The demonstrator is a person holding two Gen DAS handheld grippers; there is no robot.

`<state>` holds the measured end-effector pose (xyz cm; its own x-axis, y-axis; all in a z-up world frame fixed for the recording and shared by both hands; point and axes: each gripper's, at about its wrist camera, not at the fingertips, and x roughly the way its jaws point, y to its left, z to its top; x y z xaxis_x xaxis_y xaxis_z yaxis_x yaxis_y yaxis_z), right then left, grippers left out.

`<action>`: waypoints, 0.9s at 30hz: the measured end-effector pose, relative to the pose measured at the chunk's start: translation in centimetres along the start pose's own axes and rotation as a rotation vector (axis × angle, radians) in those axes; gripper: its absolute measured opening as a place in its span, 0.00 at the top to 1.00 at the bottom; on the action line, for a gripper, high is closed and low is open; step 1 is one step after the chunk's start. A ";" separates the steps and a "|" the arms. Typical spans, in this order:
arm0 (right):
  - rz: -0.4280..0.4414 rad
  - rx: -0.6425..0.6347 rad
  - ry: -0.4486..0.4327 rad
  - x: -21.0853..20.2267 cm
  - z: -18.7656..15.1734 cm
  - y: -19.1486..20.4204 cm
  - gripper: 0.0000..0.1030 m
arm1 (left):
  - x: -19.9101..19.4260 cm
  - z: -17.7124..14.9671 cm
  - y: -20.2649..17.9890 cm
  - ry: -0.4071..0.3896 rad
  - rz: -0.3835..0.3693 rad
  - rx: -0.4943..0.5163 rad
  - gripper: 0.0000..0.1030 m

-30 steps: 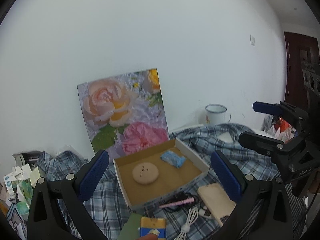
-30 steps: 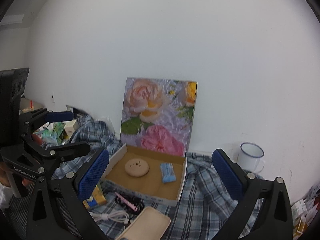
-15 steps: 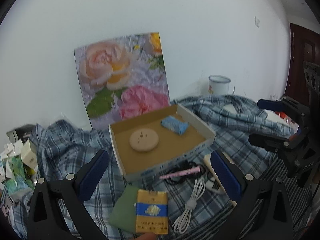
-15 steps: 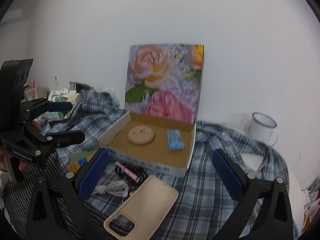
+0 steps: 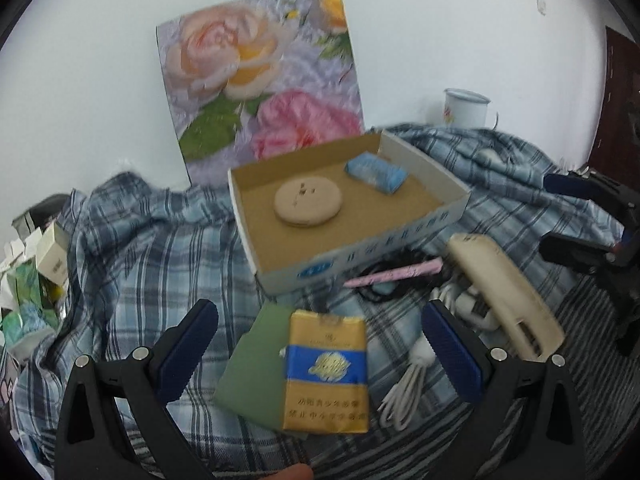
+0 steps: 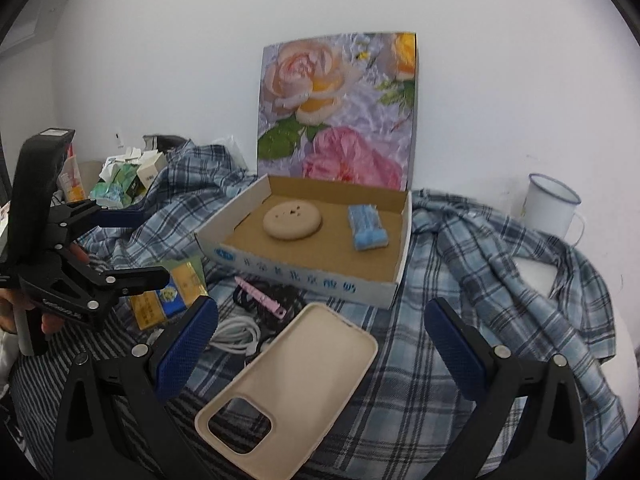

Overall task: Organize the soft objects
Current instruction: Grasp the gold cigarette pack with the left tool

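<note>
An open cardboard box (image 5: 352, 256) (image 6: 296, 272) holds a round beige pad (image 5: 307, 204) (image 6: 292, 220) and a blue sponge-like block (image 5: 376, 172) (image 6: 366, 226). In front of it lie a beige phone case (image 5: 504, 284) (image 6: 304, 368), a yellow-and-blue pack (image 5: 326, 372) (image 6: 168, 296) on a green pad (image 5: 252, 372), a white cable (image 5: 408, 384) (image 6: 236, 330) and a pink pen-like stick (image 5: 396, 274) (image 6: 260, 298). My left gripper (image 5: 316, 312) (image 6: 148, 246) is open above the pack. My right gripper (image 6: 322, 306) (image 5: 560, 212) is open over the phone case. Neither holds anything.
A plaid shirt (image 5: 160, 256) (image 6: 480, 260) covers the surface. The box's floral lid (image 5: 260, 72) leans on the white wall. A white enamel mug (image 5: 466, 108) (image 6: 550, 204) stands at the back right. Small cartons (image 5: 32, 280) (image 6: 124, 180) crowd the left side. A hand grips the left tool's handle.
Both grippers have tilted down and come closer to the items in front of the box. Both stay open, and nothing on the cloth has moved.
</note>
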<state>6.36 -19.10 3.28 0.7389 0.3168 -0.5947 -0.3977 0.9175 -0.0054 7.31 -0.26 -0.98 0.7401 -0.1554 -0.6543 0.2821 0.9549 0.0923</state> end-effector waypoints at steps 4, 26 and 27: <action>0.015 0.005 0.031 0.8 -0.5 0.0 0.00 | 1.2 -1.0 0.2 0.042 0.005 0.007 0.00; 0.051 0.016 0.102 2.4 -1.3 -0.2 0.00 | 4.7 -2.5 -1.0 0.182 -0.017 0.074 0.41; 0.052 0.018 0.104 2.4 -1.4 -0.2 0.00 | 4.8 -2.6 -1.0 0.187 -0.021 0.076 0.42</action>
<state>7.47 -18.84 0.77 0.6565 0.3383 -0.6742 -0.4237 0.9049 0.0414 9.03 -1.32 -6.17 0.6088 -0.1189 -0.7843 0.3471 0.9289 0.1287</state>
